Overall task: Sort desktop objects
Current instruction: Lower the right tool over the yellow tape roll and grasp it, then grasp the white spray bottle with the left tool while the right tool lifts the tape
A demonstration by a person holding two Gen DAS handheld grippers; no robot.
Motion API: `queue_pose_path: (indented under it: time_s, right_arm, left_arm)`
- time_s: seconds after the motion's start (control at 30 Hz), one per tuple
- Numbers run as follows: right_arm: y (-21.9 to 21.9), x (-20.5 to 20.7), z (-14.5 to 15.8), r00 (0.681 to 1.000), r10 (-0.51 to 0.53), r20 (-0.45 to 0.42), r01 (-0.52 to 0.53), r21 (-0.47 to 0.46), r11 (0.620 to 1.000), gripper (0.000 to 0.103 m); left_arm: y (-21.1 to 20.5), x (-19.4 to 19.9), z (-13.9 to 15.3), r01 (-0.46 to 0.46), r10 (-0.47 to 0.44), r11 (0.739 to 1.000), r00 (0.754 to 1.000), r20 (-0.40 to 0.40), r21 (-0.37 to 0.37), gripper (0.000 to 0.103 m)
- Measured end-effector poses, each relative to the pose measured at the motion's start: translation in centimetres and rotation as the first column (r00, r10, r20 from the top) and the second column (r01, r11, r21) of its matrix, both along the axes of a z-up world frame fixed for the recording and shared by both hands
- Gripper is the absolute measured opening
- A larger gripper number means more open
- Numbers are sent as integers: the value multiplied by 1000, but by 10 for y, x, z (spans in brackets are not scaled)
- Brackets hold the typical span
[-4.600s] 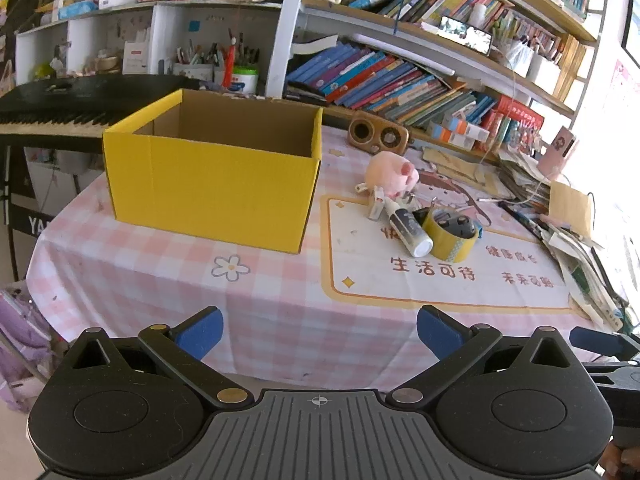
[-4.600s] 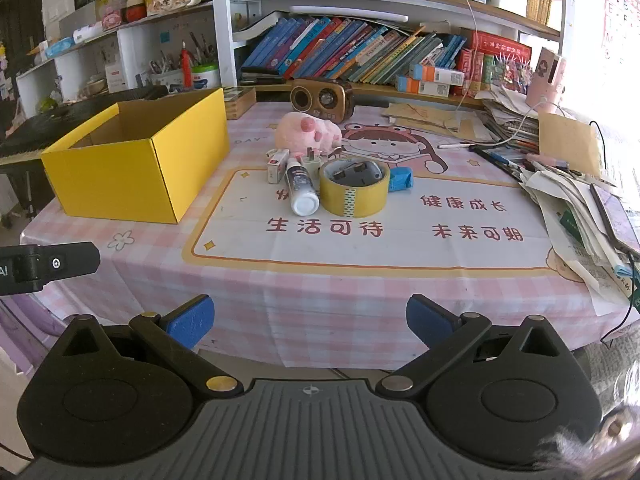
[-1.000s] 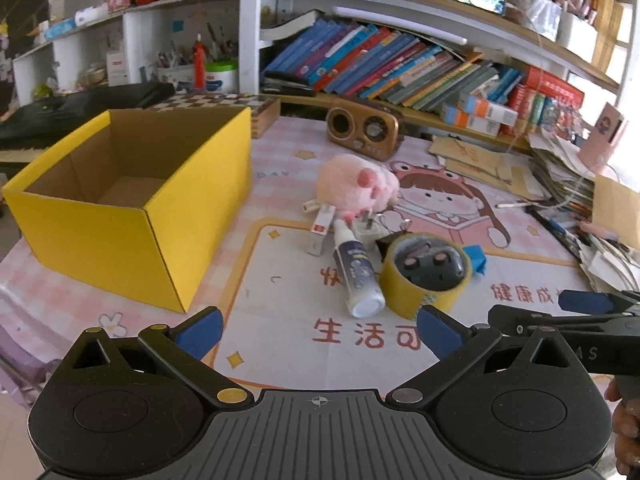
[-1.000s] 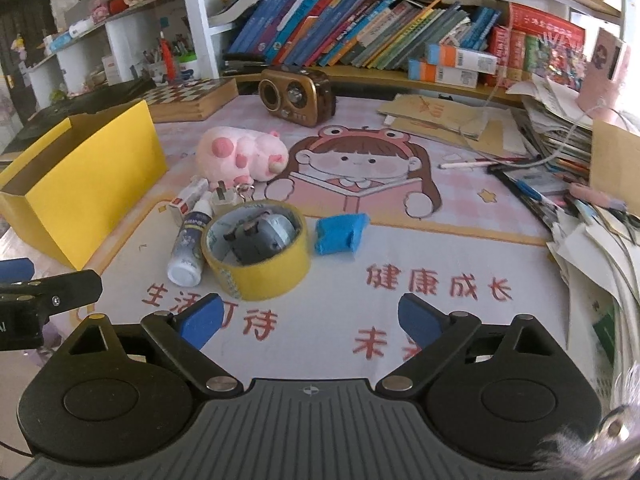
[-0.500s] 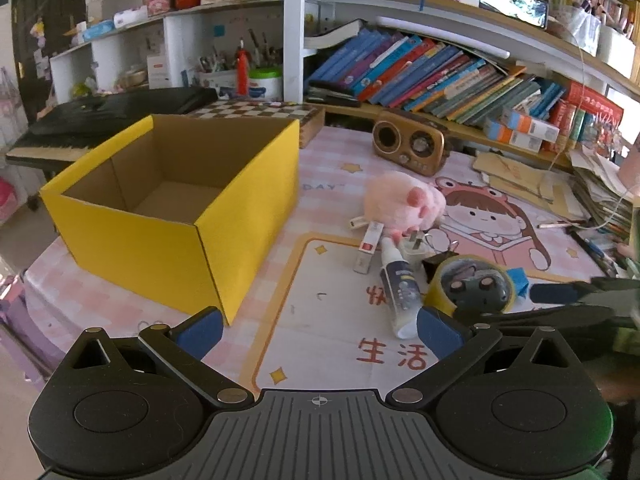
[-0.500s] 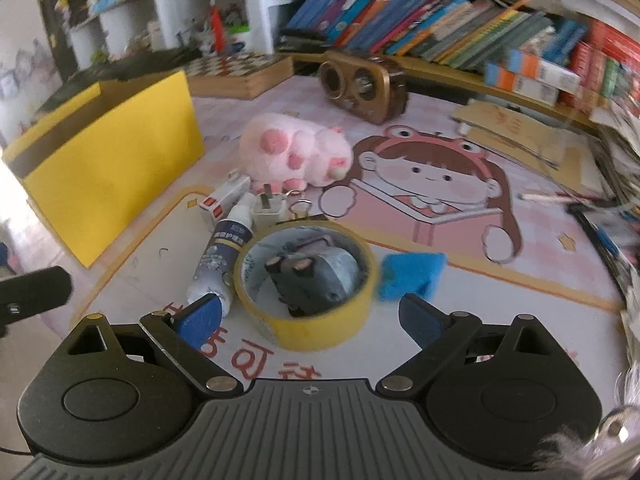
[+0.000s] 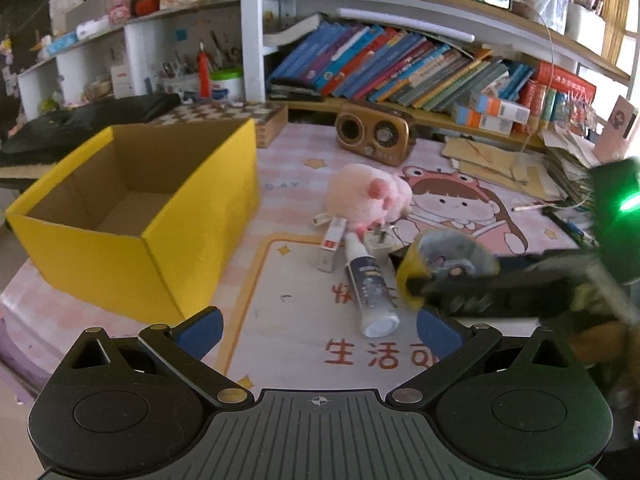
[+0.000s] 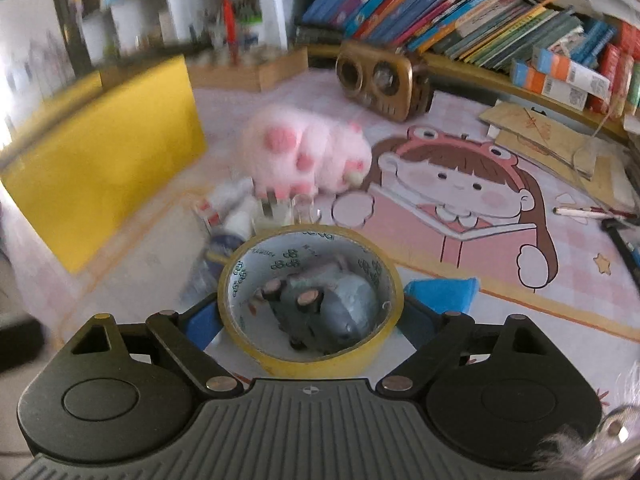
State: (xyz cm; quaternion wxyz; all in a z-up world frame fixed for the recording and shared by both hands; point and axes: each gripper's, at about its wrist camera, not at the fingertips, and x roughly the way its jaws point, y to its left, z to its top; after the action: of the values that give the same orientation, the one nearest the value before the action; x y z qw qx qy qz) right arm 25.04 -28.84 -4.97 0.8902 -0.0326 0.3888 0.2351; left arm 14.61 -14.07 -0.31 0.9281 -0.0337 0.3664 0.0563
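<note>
Yellow box is seen open-topped at the worktop's left. Right of the box, the bottle and pink plush are laid. Left claw is held released, empty, nearer than the box. Far right of the box, tape roll is flanked by the right claw; grip cannot be told.

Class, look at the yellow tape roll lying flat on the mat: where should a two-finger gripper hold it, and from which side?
Grip the yellow tape roll across its outer wall, coming in low from the near side as the right gripper does. The roll lies flat, hole upward, and a grey object sits inside.
</note>
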Motion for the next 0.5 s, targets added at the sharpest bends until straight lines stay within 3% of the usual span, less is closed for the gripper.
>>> queue_pose_path:
  time_s: [0.17, 0.4, 0.5]
  right_arm:
    - [-29, -9, 36, 994, -76, 74, 65, 136, 988, 90]
    - [-64, -24, 57, 972, -195, 129, 175, 150, 973, 90]
    - [-75, -29, 55, 968, -218, 125, 199, 146, 969, 90]
  left_arm:
    - [-7, 25, -13, 21, -21, 1000, 999, -35, -3, 103]
    - [-16, 68, -43, 51, -52, 998, 996, -74, -21, 98]
    - [-24, 81, -57, 64, -65, 998, 993, -101, -13, 85]
